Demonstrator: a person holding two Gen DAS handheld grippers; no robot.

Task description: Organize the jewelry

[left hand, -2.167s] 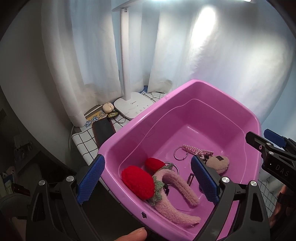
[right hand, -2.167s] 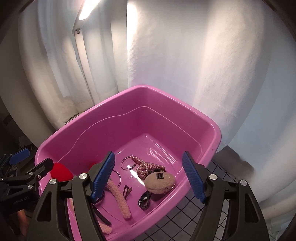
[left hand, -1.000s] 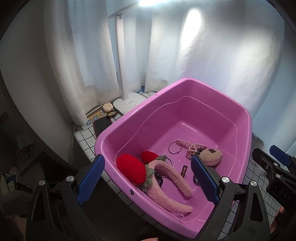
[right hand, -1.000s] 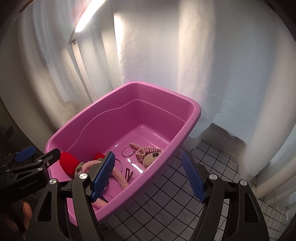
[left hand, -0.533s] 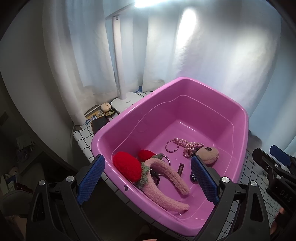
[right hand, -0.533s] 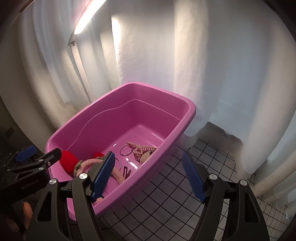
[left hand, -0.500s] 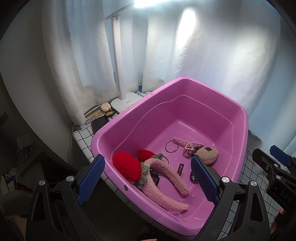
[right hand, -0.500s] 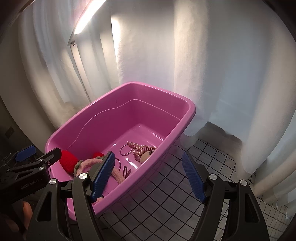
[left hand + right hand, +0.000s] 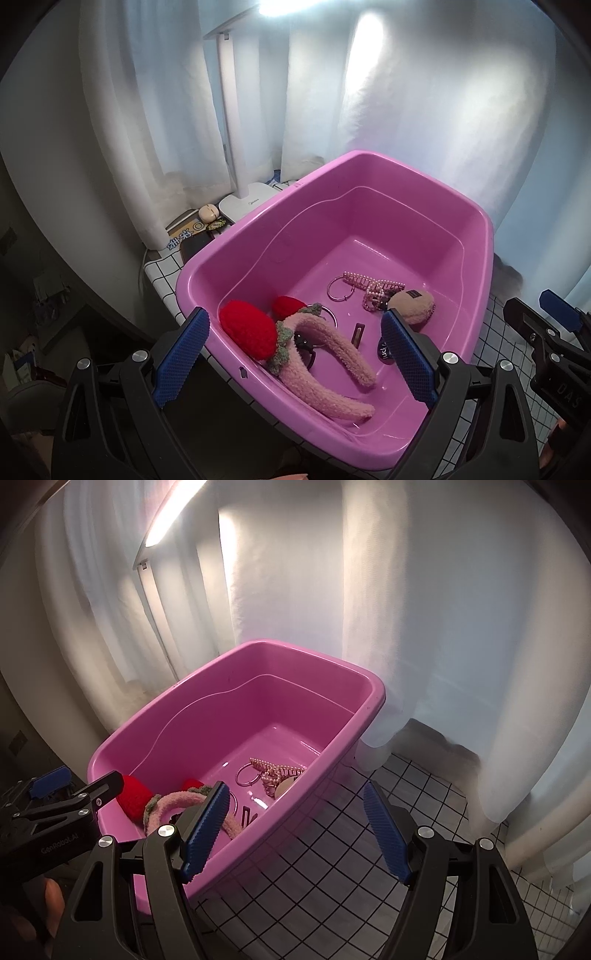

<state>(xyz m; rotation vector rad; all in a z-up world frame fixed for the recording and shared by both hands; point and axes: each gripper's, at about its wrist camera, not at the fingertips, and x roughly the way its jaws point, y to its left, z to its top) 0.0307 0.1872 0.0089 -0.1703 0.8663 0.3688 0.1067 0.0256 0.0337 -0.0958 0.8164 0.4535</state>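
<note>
A pink plastic tub point(image 9: 476, 221) point(image 9: 373, 698) stands on the tiled counter. In it lie a fuzzy pink headband point(image 9: 332, 365) point(image 9: 177, 801) with red strawberry ears point(image 9: 247, 328), a pearl hair claw point(image 9: 373, 288) point(image 9: 273, 770), a silver ring point(image 9: 340, 290) point(image 9: 246, 775), a beige fuzzy clip point(image 9: 413, 304), a small brown barrette point(image 9: 357, 332) and a dark clip point(image 9: 384, 350). My left gripper point(image 9: 295, 354) is open and empty, held above the tub's near edge. My right gripper point(image 9: 295, 830) is open and empty, over the counter at the tub's right side.
A white desk lamp point(image 9: 236, 184) stands behind the tub on the left, with a phone point(image 9: 195, 243), a card and small trinkets point(image 9: 208, 216) beside it. White curtains point(image 9: 443, 627) hang close behind. The black-gridded white tile counter point(image 9: 332, 867) extends to the right.
Both grippers have drawn back and up from the tub. The right one has shifted right, from over the tub to over the tiles. The items in the tub have not moved.
</note>
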